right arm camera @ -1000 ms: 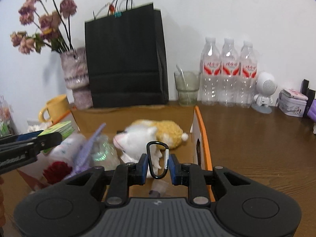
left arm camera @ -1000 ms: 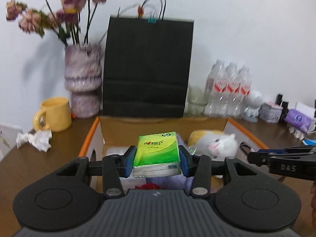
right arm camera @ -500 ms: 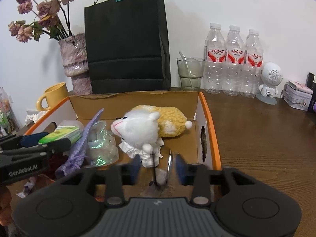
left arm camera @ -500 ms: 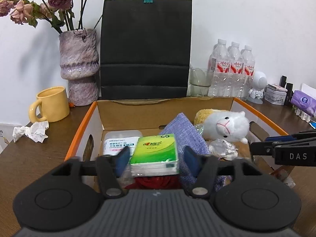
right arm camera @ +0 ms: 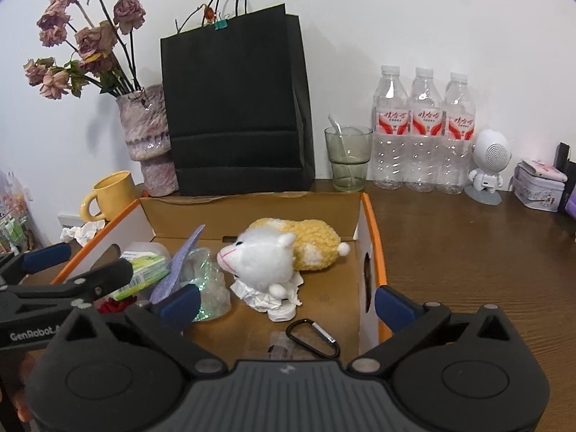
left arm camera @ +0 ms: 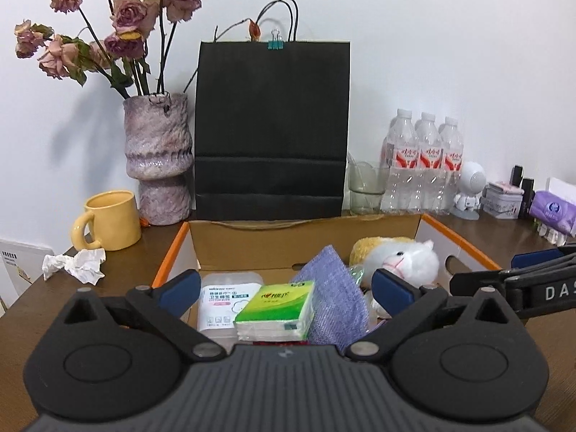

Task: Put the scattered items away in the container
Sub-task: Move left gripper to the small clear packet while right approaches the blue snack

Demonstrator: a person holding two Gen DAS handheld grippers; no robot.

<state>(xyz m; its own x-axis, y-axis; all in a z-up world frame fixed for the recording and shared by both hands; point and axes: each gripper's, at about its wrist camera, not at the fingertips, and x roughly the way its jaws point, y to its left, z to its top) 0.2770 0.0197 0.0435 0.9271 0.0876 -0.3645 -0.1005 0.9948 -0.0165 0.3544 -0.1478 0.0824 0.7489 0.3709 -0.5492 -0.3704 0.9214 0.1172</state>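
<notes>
while both grippers' jaws opening, empty, box [right arm camera: 370, 216] holds tissue pack [left arm camera: 275, 306], carabiner [right arm camera: 312, 337], plush [right arm camera: 266, 259].

The right claw [left arm camera: 540, 284] reads "DAS"; the left claw [right arm camera: 54, 309] reads "GenRobot".

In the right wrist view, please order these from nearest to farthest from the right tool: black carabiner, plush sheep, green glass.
1. Black carabiner: on the box floor, just ahead of the right tool.
2. Plush sheep: mid-box, behind the carabiner.
3. Green glass: on the table beyond the box, near the wall.
</notes>
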